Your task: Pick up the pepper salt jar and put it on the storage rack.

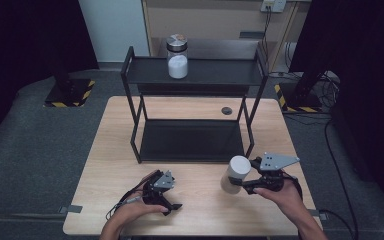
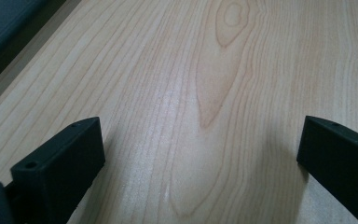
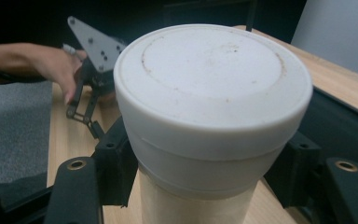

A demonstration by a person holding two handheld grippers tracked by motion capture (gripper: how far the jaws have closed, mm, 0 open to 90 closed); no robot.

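My right gripper (image 1: 241, 181) is shut on a white cylindrical container (image 1: 235, 173) and holds it tilted just above the front right of the wooden table (image 1: 200, 220). In the right gripper view its white lid (image 3: 214, 88) is close up, with a black jaw pressed to each side of the paler body below. My left gripper (image 1: 169, 203) rests low at the front left of the table. Its jaws stand wide apart over bare wood (image 2: 198, 128) with nothing between them. The left gripper (image 3: 91, 60) and its hand also appear at the far left of the right gripper view.
A black two-tier shelf rack (image 1: 195, 75) stands at the middle and back of the table. A glass jar (image 1: 177, 56) with white contents and a dark lid sits on its top shelf. A small black disc (image 1: 226, 110) lies behind the rack.
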